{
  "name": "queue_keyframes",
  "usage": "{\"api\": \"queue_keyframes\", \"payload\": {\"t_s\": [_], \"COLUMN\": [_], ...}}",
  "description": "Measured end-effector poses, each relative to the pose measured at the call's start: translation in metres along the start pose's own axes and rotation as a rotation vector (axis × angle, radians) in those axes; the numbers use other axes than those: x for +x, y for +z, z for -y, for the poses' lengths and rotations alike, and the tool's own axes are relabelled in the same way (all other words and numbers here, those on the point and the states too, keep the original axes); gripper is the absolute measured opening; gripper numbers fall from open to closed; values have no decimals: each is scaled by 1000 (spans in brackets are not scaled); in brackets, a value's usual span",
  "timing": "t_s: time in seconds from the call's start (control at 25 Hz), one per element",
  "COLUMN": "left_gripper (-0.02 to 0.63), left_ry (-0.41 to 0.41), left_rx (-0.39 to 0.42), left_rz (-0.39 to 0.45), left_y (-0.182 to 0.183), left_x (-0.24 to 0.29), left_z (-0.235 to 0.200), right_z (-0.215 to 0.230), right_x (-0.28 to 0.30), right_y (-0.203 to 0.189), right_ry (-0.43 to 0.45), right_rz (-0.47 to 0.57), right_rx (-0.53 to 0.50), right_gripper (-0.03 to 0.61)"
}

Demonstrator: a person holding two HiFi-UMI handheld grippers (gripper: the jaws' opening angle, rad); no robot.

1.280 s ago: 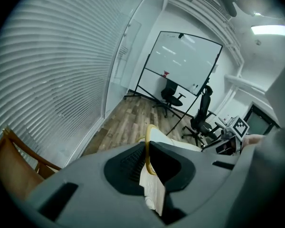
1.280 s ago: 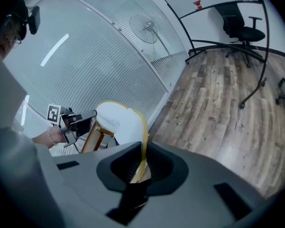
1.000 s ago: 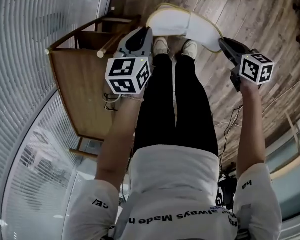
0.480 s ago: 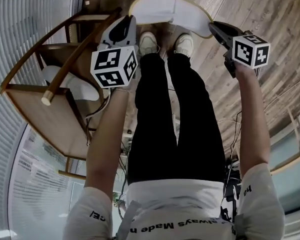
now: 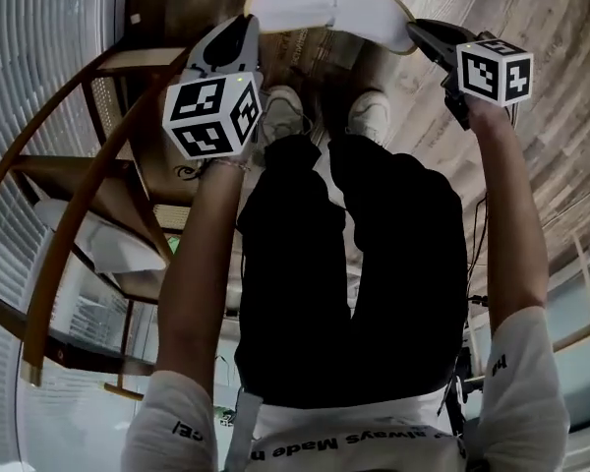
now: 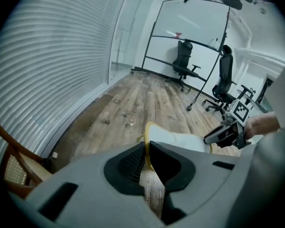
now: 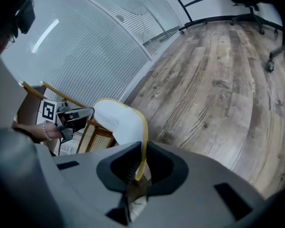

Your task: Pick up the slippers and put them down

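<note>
Left tool (image 6: 146, 160) first: its jaws are nearly together and pinching the thin yellow edge (image 6: 146, 132) of the slippers (image 5: 320, 3). The right tool (image 7: 137, 167) is doing the same at the other end, pads squeezed onto that same rim. So we're carrying the load strung between two grips, clear of everything.

Below us the wood floor (image 5: 541, 57) is lying open ahead. At our left the wooden chair (image 5: 79, 224) is sitting close, with a white shape (image 5: 103, 244) on its seat that we can't name with confidence. The slippers are hanging in the air just ahead of the shoes (image 5: 287, 111), reading as one long white form; whether that is one slipper or a pair together, we can't say.

Now the worries. We're gripping only a narrow strip at each end, so we judge that any jerk could pull the rim out of one tool, leaving the load swinging from the other. Releasing one side before the other would probably do the same and land it crooked. Setting down too near could drop it on the shoes, and the left tool is working close to the chair frame, where a knock could shake the grip loose.
</note>
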State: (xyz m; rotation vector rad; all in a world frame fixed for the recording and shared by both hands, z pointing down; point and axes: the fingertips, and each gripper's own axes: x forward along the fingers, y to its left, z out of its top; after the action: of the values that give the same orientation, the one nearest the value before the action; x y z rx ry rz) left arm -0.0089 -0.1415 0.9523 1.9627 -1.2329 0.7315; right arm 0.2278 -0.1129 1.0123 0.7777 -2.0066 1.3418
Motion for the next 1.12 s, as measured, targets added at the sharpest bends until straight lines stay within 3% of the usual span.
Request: {"api": "queue_keyframes", "payload": {"t_s": [0.32, 0.64, 0.88, 0.92, 0.96, 1.0, 1.12], "left_gripper": [37, 37, 40, 92, 224, 251, 253], "left_ry": [-9, -5, 17, 9, -2, -11, -18], "left_rx": [22, 49, 80, 88, 91, 87, 55], "left_rz": [-16, -13, -8, -4, -3, -4, -17], "left_y": [-55, -107, -108, -105, -101, -98, -83], "left_x": [86, 136, 156, 157, 155, 151, 127], "left_z": [-41, -77, -89, -85, -81, -76, -63], "right_z": [58, 97, 111, 114, 115, 114, 99], "right_x": [89, 134, 144, 142, 139, 135, 104], "right_y": [-16, -40, -39, -41, -42, -42, -30], "right_ry": [15, 54, 12, -16, -42, -60, -96], "right_rz": [-28, -34, -27, -38, -52, -62, -24], "right_rx": [-15, 5, -2, -10, -23, -36, -55], "right_gripper": [37, 37, 40, 87, 202, 227, 227]}}
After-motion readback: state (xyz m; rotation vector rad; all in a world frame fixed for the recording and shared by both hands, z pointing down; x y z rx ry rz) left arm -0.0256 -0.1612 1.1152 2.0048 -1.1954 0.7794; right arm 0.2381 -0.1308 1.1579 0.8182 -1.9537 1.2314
